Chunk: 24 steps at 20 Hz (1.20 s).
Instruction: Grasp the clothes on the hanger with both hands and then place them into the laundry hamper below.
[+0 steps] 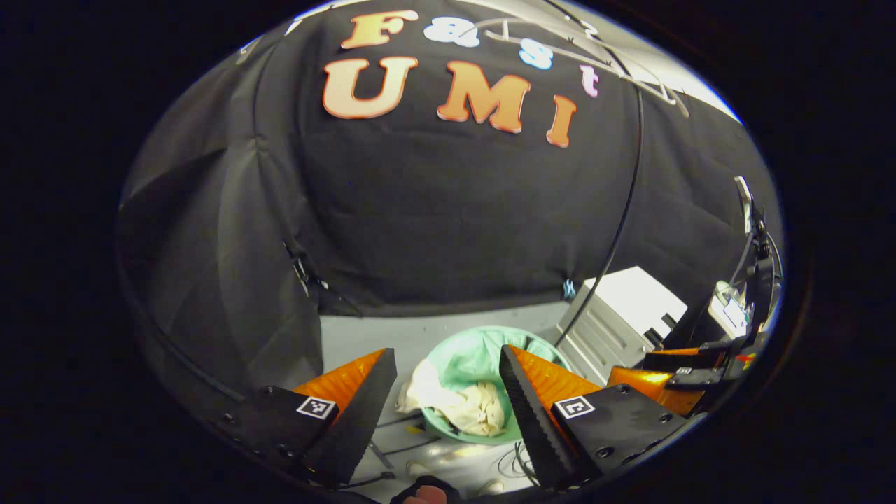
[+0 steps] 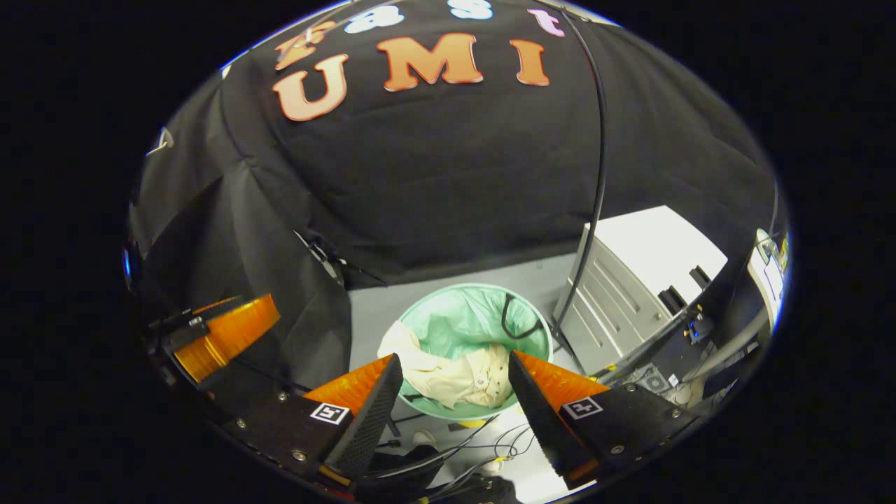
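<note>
A round mint-green laundry hamper (image 1: 455, 350) (image 2: 448, 308) stands on the grey floor below both grippers. A cream garment (image 1: 462, 409) (image 2: 455, 381) lies inside it, one part draped over the near left rim. My left gripper (image 1: 448, 381) hangs above the hamper, open, with nothing between its fingers. My right gripper (image 2: 455, 388) is likewise open and empty above the hamper. In the left gripper view the right gripper's orange finger (image 1: 654, 388) shows at the right edge. The right gripper view has the left gripper's orange finger (image 2: 227, 336) at its left. A pale hanger (image 1: 588, 59) hangs bare at the top.
A white cabinet (image 1: 623, 315) (image 2: 644, 280) stands just right of the hamper. A black cable (image 1: 626, 189) (image 2: 598, 168) runs down the wall to it. Loose cables (image 2: 483, 437) lie on the floor in front of the hamper. Black cloth walls close in behind and to the left.
</note>
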Each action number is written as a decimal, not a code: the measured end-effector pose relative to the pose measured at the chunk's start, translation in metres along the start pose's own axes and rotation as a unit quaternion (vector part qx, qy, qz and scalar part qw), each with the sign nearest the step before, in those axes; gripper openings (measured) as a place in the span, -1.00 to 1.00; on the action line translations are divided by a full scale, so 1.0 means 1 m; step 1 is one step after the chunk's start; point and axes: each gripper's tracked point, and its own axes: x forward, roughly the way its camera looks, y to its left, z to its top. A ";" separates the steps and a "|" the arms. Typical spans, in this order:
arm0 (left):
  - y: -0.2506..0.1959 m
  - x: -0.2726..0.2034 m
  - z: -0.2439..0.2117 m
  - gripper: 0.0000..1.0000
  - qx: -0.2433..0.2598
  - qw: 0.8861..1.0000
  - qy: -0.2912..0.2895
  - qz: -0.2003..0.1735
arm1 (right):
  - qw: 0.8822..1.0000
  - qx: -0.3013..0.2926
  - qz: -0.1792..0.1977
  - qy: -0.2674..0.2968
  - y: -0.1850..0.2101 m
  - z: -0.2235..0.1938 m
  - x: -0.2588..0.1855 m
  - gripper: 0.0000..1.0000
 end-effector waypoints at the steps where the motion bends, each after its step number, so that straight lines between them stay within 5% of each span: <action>1: -0.006 -0.010 0.013 0.95 -0.007 1.000 -0.027 0.005 | 1.000 -0.003 0.007 -0.015 0.001 0.011 -0.017 0.90; 12: -0.063 -0.126 0.113 0.87 -0.007 0.984 -0.177 0.013 | 0.974 -0.037 -0.001 -0.221 -0.040 0.155 -0.210 0.89; 13: -0.067 -0.133 0.120 1.00 -0.008 0.983 -0.185 0.013 | 0.972 -0.038 -0.002 -0.233 -0.041 0.161 -0.224 0.89; 14: -0.069 -0.139 0.128 0.87 -0.009 0.981 -0.195 0.011 | 0.969 -0.037 -0.002 -0.245 -0.042 0.166 -0.237 0.89; 16: -0.074 -0.154 0.146 1.00 -0.012 0.977 -0.215 0.008 | 0.962 -0.035 -0.005 -0.270 -0.052 0.176 -0.262 0.89; 24: -0.088 -0.207 0.195 0.94 0.020 0.955 -0.296 -0.003 | 0.935 -0.046 -0.049 -0.347 -0.075 0.185 -0.327 0.89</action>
